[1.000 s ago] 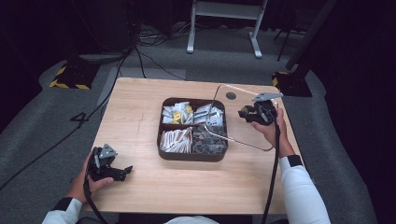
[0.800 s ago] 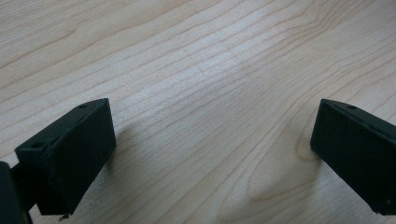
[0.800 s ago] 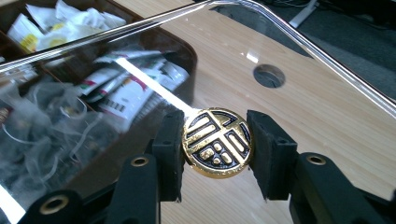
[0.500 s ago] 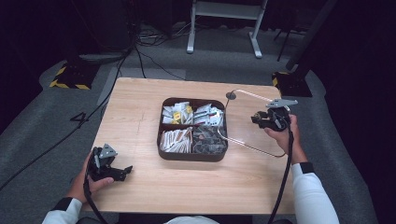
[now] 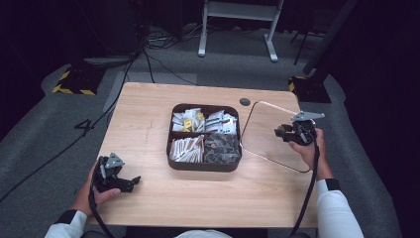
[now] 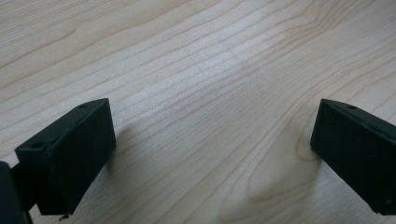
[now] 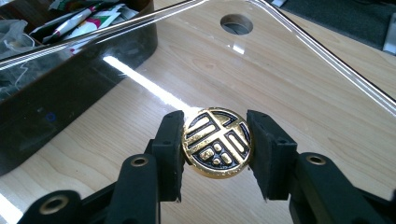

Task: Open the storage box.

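A clear square lid (image 5: 270, 133) with a round gold-and-black knob (image 7: 217, 142) hangs tilted over the table, just right of a dark four-part tray (image 5: 204, 167). My right gripper (image 5: 281, 133) is shut on that knob, one pad on each side (image 7: 215, 140). Through the lid (image 7: 289, 70) I see the wood and the tray's dark wall (image 7: 70, 79). The tray holds wrapped packets and sachets in its compartments. My left gripper (image 5: 130, 182) rests at the table's near left, open, with bare wood between its jaws (image 6: 212, 140).
A round cable hole (image 5: 244, 101) sits in the tabletop behind the lid, also visible as the hole (image 7: 236, 23) through the lid. Cables and a white stand leg (image 5: 270, 44) lie on the floor beyond the table's far edge.
My right gripper has carried the lid rightward and a little lower, off the tray's right side toward the table's right edge. The left gripper has stayed put.
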